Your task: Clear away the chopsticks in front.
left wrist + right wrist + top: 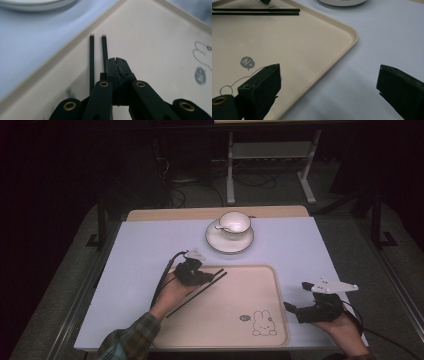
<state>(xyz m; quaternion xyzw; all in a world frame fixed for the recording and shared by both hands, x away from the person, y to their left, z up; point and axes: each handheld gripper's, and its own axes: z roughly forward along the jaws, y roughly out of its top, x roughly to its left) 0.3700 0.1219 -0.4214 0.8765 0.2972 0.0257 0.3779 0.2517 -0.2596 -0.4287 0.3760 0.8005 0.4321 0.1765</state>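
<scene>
A pair of black chopsticks (197, 292) lies slantwise across the left part of the beige tray (250, 285), its near end at the tray's left rim. My left gripper (211, 278) hovers over the chopsticks' far half. In the left gripper view the left gripper (117, 60) has its jaws pressed together with nothing seen between them, and the chopsticks (91, 62) run just to their left, one passing behind the left jaw. My right gripper (296, 296) stands open at the tray's right rim; in the right gripper view the right gripper (329, 75) frames the tray's corner (352, 33).
A white cup (235, 223) on a white saucer (220, 242) stands beyond the tray on the pale blue table cover (140, 250). A rabbit drawing (263, 323) marks the tray's near right corner. Table legs and cables lie on the dark floor behind.
</scene>
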